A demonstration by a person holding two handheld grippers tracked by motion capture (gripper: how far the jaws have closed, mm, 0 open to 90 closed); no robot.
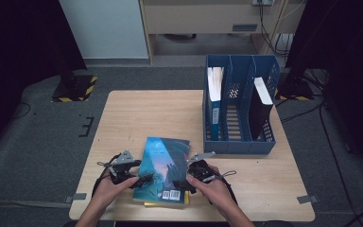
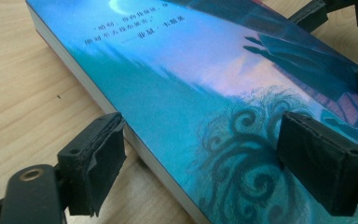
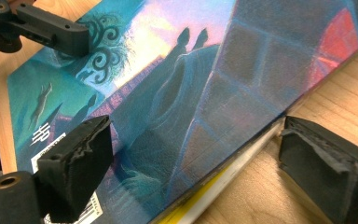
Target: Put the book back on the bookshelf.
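— Lying flat near the table's near edge is a blue paperback, back cover up, barcode toward the person. Where do the tongs stand?

— One at each long side. The left gripper sits at the book's left edge; in the left gripper view one jaw is over the cover and the other down beside the page block, with the edge of the book between them. The pads look a little apart from it, so it is released, not clenched.

— And the right gripper?

— At the right edge. In the right gripper view one jaw hangs over the cover, the other sits on the wood beside the book. A gap shows there, so the jaws are spread with the book's edge between them, gripping nothing.

— Anything under the book?

— A yellow strip shows below its near right edge; probably a second thin book, though too little shows to be sure.

— What else is on the table?

— A blue file rack at the far right, well apart from the book. A blue binder stands in its left compartment and a black folder in its right.
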